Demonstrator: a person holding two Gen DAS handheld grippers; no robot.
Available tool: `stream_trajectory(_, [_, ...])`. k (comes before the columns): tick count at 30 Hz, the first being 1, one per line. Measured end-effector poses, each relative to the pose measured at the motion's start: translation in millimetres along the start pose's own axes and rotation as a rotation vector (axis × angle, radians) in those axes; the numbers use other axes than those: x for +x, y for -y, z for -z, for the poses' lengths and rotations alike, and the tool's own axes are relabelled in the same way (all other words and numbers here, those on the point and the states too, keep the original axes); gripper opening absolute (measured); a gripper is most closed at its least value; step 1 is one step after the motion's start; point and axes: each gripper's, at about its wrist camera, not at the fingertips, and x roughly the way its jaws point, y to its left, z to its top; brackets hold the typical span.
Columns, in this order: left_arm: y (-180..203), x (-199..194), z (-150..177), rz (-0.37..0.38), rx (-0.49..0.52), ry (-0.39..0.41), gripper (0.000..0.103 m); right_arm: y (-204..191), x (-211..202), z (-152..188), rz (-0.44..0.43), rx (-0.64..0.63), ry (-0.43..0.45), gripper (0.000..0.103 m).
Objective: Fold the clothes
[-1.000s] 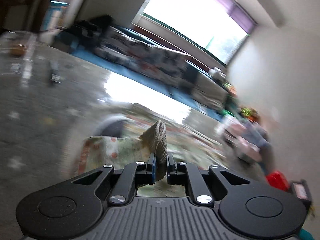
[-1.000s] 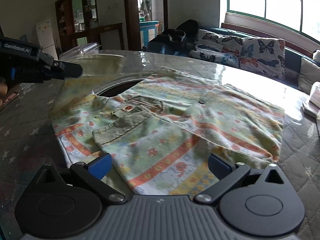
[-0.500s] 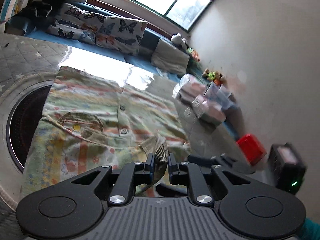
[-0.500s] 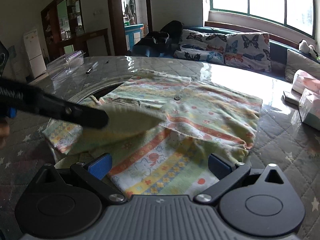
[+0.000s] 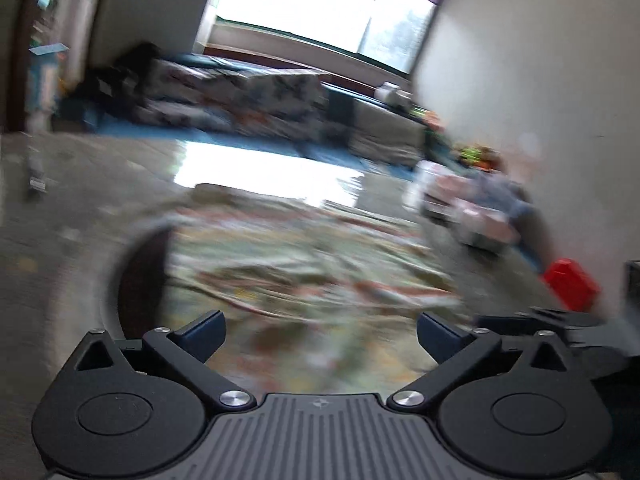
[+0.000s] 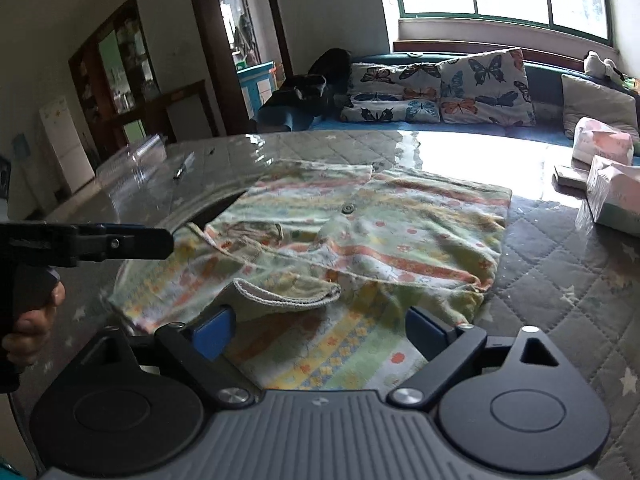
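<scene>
A small patterned shirt [image 6: 360, 236] with green, orange and yellow stripes lies partly folded on the quilted table [image 6: 560, 280]. One sleeve with a ribbed cuff [image 6: 288, 296] is laid across its front. My right gripper [image 6: 316, 330] is open and empty at the shirt's near hem. My left gripper [image 5: 320, 334] is open and empty above the shirt [image 5: 304, 272], which is blurred there. The left gripper also shows at the left of the right wrist view [image 6: 132, 240], off the shirt's left edge.
Tissue boxes [image 6: 612, 196] stand at the table's right edge. A clear plastic box [image 6: 132, 160] and a pen [image 6: 182, 170] lie at the far left. A dark round inset [image 6: 208, 216] shows under the shirt's left side. A sofa with butterfly cushions [image 6: 440, 88] is behind.
My left gripper carried the sleeve across the shirt, opened and let it go, then drew back to the left. The sleeve now lies on the shirt front. My right gripper stayed open.
</scene>
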Motion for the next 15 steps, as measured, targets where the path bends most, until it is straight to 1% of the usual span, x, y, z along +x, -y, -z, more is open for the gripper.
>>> stream_trajectory(5, [-30.5,-3.3,2.7,-0.112,-0.034,-0.001,0.103,1.3,-5.5,-5.4,-0.019,0.04,0.032,0.09])
stream_trajectory(9, [-43.7,-4.0,8.3,-0.16,-0.055,-0.004,0.103,3.8,0.4,-7.8,-0.02,0.059,0.018,0.086])
stream_trajectory(10, [-44.5,-3.6,9.6,-0.165,-0.056,-0.007,0.103,4.3,3.6,-8.3,-0.021,0.067,0.011,0.082])
stream_trajectory(12, [-45.0,-2.9,12.1,-0.172,-0.053,-0.012,0.103,4.9,11.6,-9.4,-0.021,0.081,-0.003,0.079])
stream_trajectory(13, [-44.9,-2.0,12.8,-0.172,-0.051,-0.015,0.103,4.7,16.1,-9.7,-0.021,0.082,-0.01,0.075])
stream_trajectory(14, [-44.6,-0.9,13.4,-0.171,-0.048,-0.019,0.103,4.6,20.7,-9.9,-0.021,0.082,-0.017,0.07])
stream_trajectory(15, [-44.0,0.2,14.0,-0.169,-0.045,-0.023,0.103,4.5,25.3,-10.2,-0.021,0.083,-0.024,0.067])
